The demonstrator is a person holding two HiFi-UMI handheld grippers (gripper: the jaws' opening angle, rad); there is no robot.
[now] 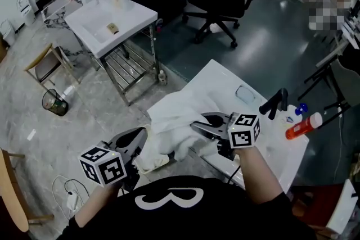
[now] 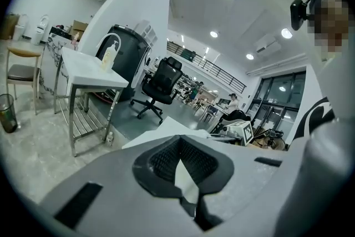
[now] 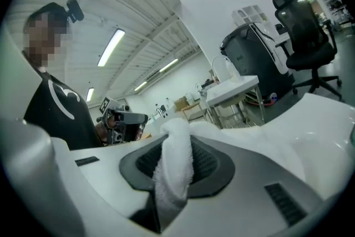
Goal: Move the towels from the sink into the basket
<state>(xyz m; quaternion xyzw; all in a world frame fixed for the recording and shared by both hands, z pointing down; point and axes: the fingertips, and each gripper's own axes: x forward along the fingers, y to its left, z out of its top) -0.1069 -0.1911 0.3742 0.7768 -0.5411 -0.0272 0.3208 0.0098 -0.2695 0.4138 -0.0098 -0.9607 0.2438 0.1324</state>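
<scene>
The left gripper (image 2: 181, 148), just off the sink's (image 1: 225, 77) near left corner, has its jaws pinched together on a pale edge of the towel (image 1: 175, 116). The right gripper (image 3: 176, 147) is clamped on a thick fold of the same towel. The towel hangs between both grippers over the sink's near left edge.

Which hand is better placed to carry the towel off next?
Right: the right hand-held gripper is clamped on the white towel above the sink; the left hand-held gripper pinches only its corner.
</scene>
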